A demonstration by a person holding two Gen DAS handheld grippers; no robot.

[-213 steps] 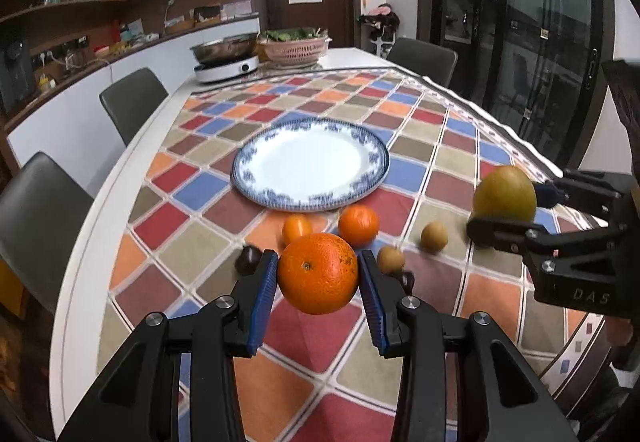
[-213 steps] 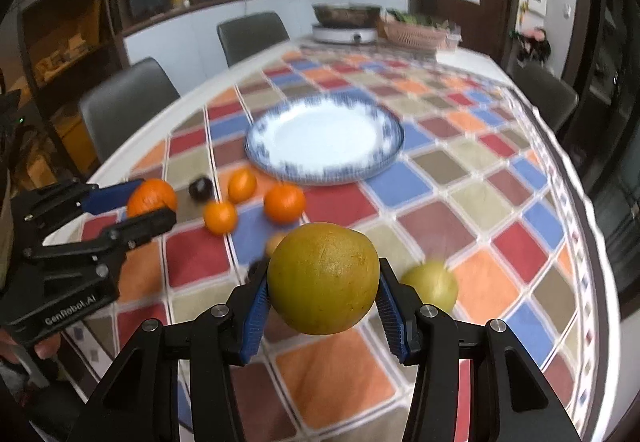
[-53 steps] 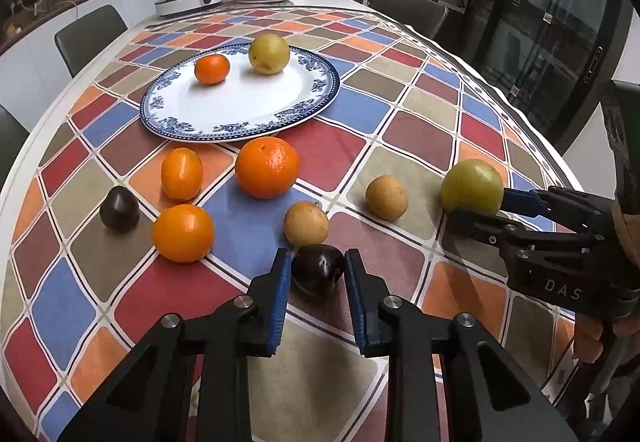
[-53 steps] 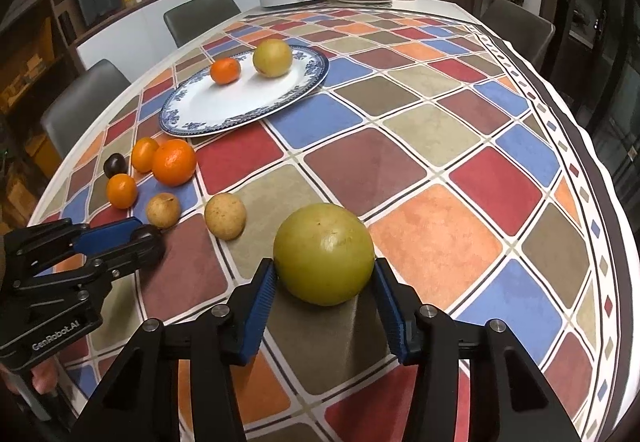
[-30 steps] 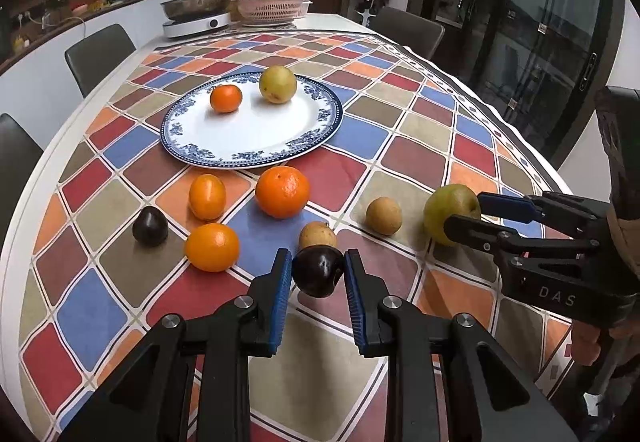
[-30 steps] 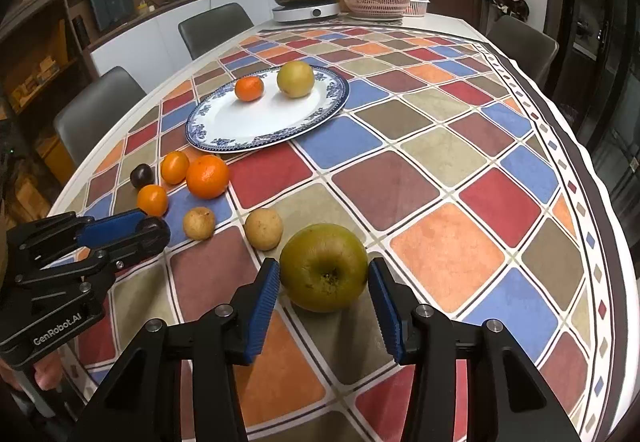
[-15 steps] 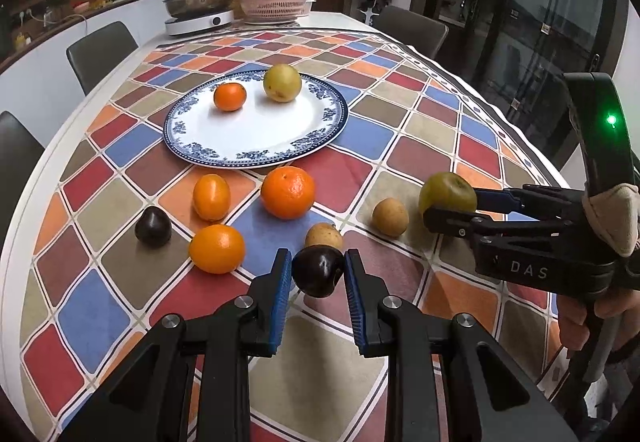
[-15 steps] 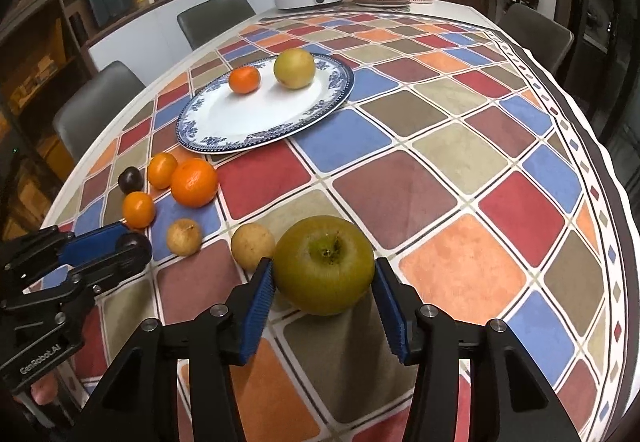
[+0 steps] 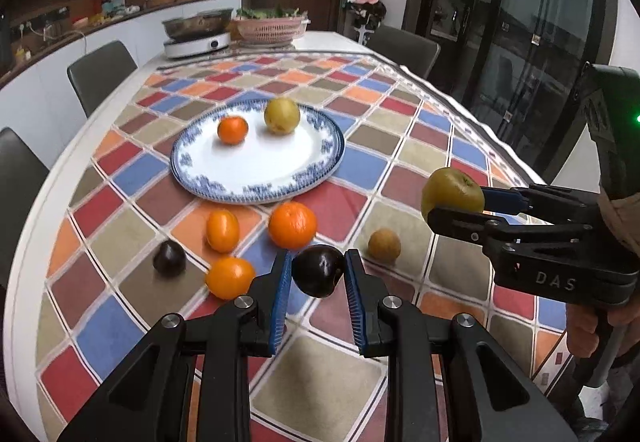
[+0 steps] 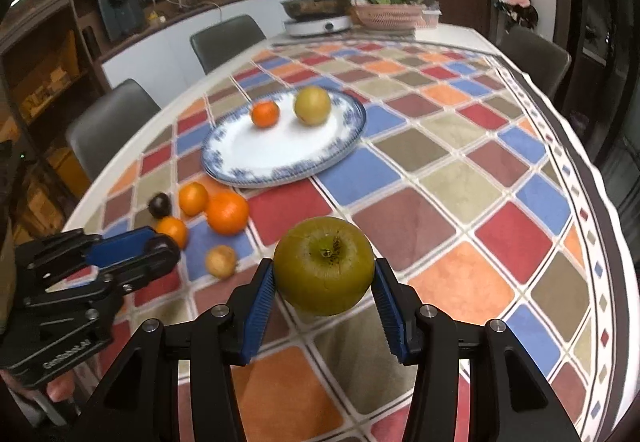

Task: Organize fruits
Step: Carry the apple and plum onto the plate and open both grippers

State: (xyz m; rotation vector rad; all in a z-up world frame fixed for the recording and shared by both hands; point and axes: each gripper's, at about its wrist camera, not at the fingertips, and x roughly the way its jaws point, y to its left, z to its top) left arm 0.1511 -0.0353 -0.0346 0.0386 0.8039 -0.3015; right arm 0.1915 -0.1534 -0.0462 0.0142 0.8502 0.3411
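Note:
My left gripper (image 9: 318, 276) is shut on a dark plum (image 9: 318, 270) and holds it above the table. My right gripper (image 10: 324, 284) is shut on a green apple (image 10: 324, 266), also lifted; it shows in the left wrist view (image 9: 452, 190). The blue-rimmed plate (image 9: 248, 186) holds a small orange (image 9: 232, 129) and a yellow-green pear (image 9: 281, 115). In front of the plate lie a big orange (image 9: 292, 224), two small oranges (image 9: 223, 230) (image 9: 229, 277), a second plum (image 9: 169, 263) and a brown round fruit (image 9: 384, 245).
The table has a colourful checked cloth (image 10: 460, 178). A cooker with a pan (image 9: 198, 32) and a pink basket of greens (image 9: 272, 27) stand at the far end. Chairs (image 9: 100, 72) line the left side. The table edge (image 10: 608, 202) runs along the right.
Both grippers have risen from the table with their fruit, the plum and the apple, and moved forward toward the plate.

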